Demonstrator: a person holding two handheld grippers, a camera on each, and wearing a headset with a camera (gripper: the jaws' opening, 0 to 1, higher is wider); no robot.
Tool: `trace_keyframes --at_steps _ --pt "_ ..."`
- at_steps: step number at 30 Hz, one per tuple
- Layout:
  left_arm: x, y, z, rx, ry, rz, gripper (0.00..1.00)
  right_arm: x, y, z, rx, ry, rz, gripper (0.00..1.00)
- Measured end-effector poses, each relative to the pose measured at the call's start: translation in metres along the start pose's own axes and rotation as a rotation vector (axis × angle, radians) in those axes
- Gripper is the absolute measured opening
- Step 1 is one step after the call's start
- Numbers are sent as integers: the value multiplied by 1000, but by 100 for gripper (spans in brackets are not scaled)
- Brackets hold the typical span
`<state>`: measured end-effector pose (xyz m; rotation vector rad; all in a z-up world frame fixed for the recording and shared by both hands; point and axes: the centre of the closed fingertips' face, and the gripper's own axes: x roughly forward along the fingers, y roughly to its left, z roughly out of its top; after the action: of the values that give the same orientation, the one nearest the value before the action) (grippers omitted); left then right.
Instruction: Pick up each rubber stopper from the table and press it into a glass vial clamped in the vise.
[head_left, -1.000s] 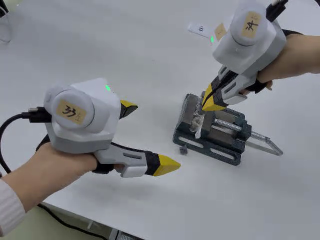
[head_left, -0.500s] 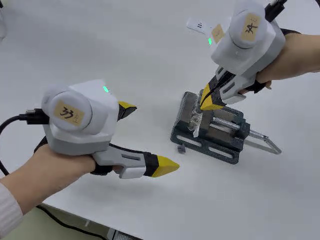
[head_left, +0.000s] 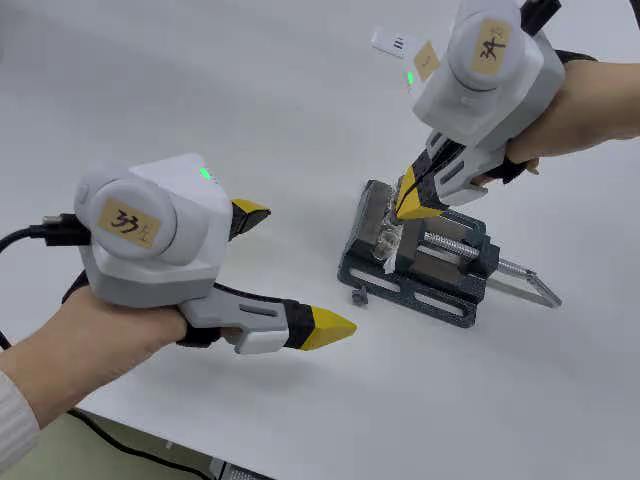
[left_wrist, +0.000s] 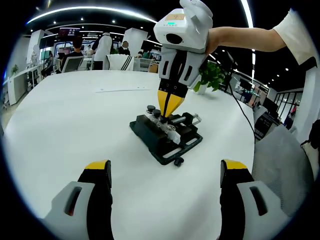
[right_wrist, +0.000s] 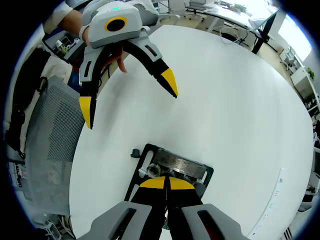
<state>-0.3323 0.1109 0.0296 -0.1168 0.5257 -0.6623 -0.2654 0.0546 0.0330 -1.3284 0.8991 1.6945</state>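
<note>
Little has been shifted over the last second: the left gripper (head_left: 290, 270) has been drawn a shade further left, away from the vise (head_left: 440, 285), while the right gripper (head_left: 415, 203) is kept poised over it. On the left, the left gripper's jaws are held spread wide above the table (head_left: 200, 100), nothing between them, and it is best kept there, well apart from the work. Just beside the vise's near corner a small dark piece (head_left: 358, 297) is seen; whether it is a loose stopper or a part of the vise cannot be told. Over the vise, the right gripper's yellow tips are pressed together, aimed down at the glass vial (head_left: 388, 240); anything pinched at their very end is hidden. The press, it is judged, should be made straight down along the vial's axis and gently, since a skewed push could crack the glass. The vial is seen as clear, small and apparently upright, clamped between the vise's plates, and in the left gripper view dark stoppers (left_wrist: 156, 114) appear already seated there. Furthest right, the vise's handle (head_left: 530, 285) juts out.
</note>
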Motion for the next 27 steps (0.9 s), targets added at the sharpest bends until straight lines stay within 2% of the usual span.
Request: trace_keyframes --at_steps 4,10,16,19,20,21,22,27 --pt "2 1 -3 -5 2 4 89 1 -2 -1 2 32 13 0" --pt "2 1 -4 -15 -1 11 89 2 -1 -3 29 43 45 0" --pt "2 1 -4 -21 -1 11 89 4 2 -2 17 60 43 0" --pt "4 2 -4 -21 -2 12 89 5 1 -2 28 72 57 0" --pt "4 2 -3 -21 -2 11 89 4 4 -3 -1 84 64 0" --pt "4 2 -3 -20 -5 12 89 5 4 -2 17 84 63 0" --pt "4 2 -3 -22 -5 12 89 4 3 -2 -12 103 60 0" --pt "5 2 -2 -22 -8 12 88 4 2 -3 38 96 65 0"
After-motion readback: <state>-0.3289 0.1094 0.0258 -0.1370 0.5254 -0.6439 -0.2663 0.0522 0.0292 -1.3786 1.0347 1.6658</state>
